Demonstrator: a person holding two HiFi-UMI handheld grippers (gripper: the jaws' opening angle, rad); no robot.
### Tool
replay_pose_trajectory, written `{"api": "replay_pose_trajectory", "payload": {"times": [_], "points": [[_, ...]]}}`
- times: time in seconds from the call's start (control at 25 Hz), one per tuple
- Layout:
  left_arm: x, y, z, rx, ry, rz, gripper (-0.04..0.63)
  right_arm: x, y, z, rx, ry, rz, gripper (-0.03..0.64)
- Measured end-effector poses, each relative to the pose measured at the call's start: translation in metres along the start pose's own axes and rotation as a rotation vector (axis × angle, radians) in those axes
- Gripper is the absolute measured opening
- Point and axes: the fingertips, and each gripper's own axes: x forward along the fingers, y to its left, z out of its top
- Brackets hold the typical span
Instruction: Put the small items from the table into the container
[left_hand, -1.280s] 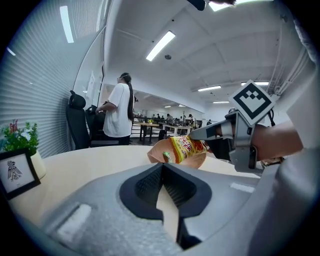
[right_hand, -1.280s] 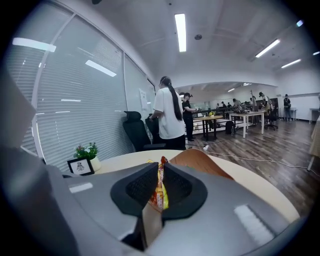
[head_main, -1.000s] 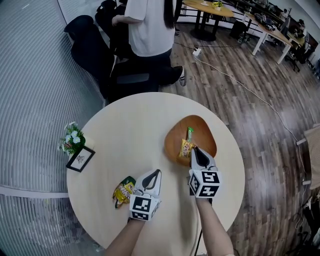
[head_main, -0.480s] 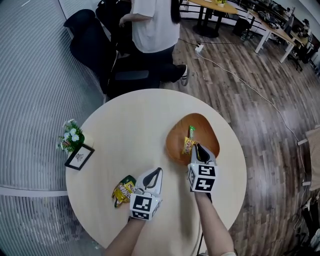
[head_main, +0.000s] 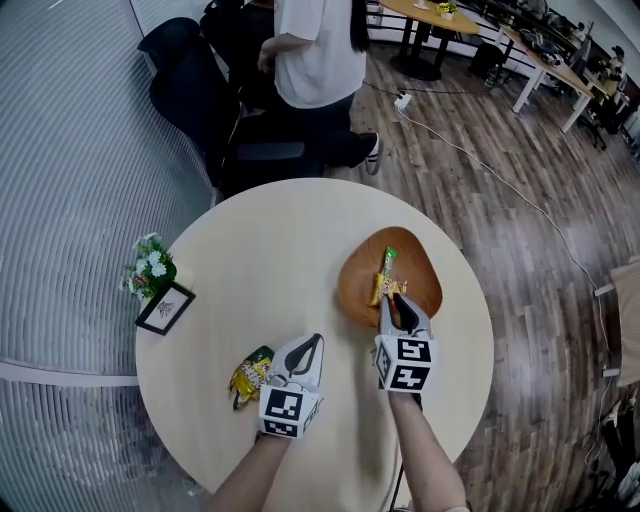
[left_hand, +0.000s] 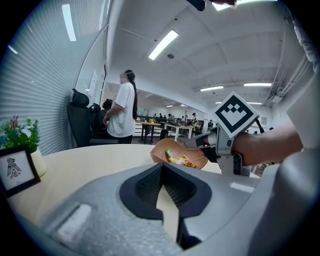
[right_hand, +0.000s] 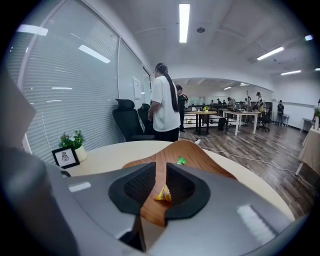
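A wooden bowl (head_main: 352, 268) stands on the round table (head_main: 270, 250), right of centre. It holds a yellow snack packet (head_main: 379, 291) and a green-tipped packet (head_main: 387, 257). My right gripper (head_main: 394, 300) hangs over the bowl's near rim. Its jaws are opening, and the yellow packet (right_hand: 163, 194) lies in the gap below them, free of the pads. The bowl (right_hand: 197, 154) and the green packet (right_hand: 181, 161) show ahead. My left gripper (head_main: 313, 346) is shut with nothing in it, low over the table. A yellow-green packet (head_main: 250, 375) lies just left of it.
A small potted plant (head_main: 148, 270) and a framed picture (head_main: 165, 307) stand at the table's left edge. Behind the table, a person (head_main: 315, 50) stands by a black chair (head_main: 190, 80). Wooden floor lies to the right.
The right jaws have parted a little over the bowl, and the yellow packet now rests inside it. The left gripper has stayed where it was.
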Motion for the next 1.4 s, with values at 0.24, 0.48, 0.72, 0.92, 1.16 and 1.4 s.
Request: {"api": "replay_pose_trajectory", "payload": {"times": [0.24, 0.48, 0.72, 0.92, 1.16, 1.4], "points": [[-0.027, 0.011, 0.004, -0.001, -0.013, 0.041, 0.000, -0.019, 0.049, -0.001, -0.016, -0.027, 0.074, 0.003], [-0.067, 0.036, 0.002, -0.003, -0.016, 0.112, 0.000, -0.039, 0.110, -0.004, -0.032, -0.047, 0.176, 0.003], [-0.104, 0.050, -0.010, -0.024, -0.007, 0.158, -0.005, -0.059, 0.162, -0.022, -0.038, -0.040, 0.270, 0.003], [-0.133, 0.056, -0.021, -0.049, -0.030, 0.192, -0.002, -0.075, 0.201, -0.049, -0.070, -0.007, 0.346, 0.003], [-0.171, 0.076, -0.047, -0.071, -0.012, 0.281, 0.000, -0.082, 0.241, -0.087, -0.134, 0.061, 0.422, 0.042], [-0.206, 0.098, -0.065, -0.113, 0.000, 0.347, 0.000, -0.085, 0.291, -0.122, -0.218, 0.123, 0.519, 0.179]]}}
